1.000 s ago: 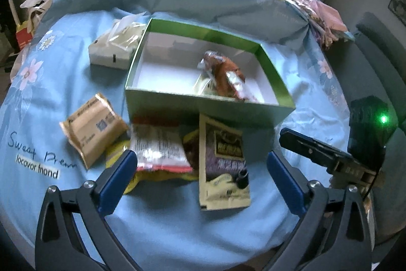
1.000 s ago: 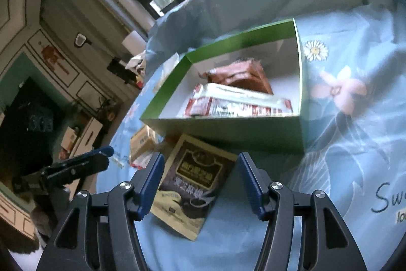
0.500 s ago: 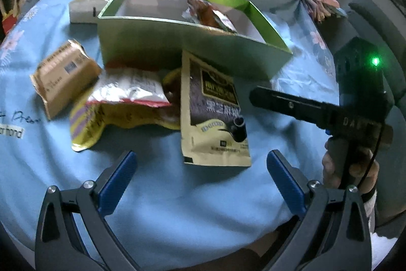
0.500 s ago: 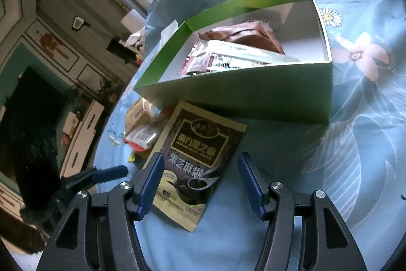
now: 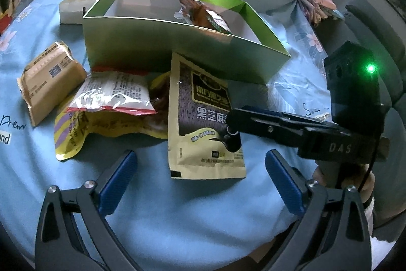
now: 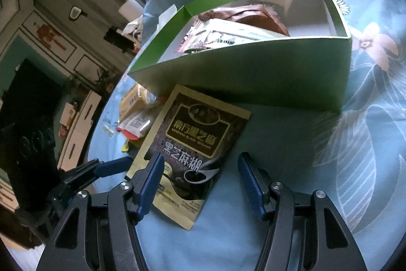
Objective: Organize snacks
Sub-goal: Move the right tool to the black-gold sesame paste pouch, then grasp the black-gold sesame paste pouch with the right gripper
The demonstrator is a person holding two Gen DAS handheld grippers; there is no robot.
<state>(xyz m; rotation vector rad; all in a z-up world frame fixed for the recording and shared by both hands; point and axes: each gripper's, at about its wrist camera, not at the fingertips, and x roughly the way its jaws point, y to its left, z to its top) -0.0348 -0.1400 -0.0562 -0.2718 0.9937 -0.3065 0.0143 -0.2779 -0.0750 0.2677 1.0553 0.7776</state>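
Note:
A green box (image 5: 177, 47) stands on the blue cloth and holds a brown snack pack (image 5: 200, 14); the right wrist view shows the box (image 6: 253, 78) with the brown pack (image 6: 248, 17) and a white-red pack (image 6: 228, 34). A black-and-gold sesame pouch (image 5: 203, 118) lies flat in front of the box. My right gripper (image 6: 200, 184) is open, low over the pouch's (image 6: 192, 144) near end, its left finger above it. My left gripper (image 5: 200, 174) is open and empty, just short of the pouch. The right gripper (image 5: 291, 128) reaches in from the right.
Left of the pouch lie a red-white packet (image 5: 114, 95) on a yellow bag (image 5: 73, 133) and a tan packet (image 5: 48, 78). A white tissue box (image 5: 76, 6) sits behind the green box. A grey chair (image 5: 375, 24) stands at the right. The table edge is near.
Both grippers have moved down and closer to the sesame pouch. The right gripper's fingers now straddle the pouch's near end. Both stayed open.

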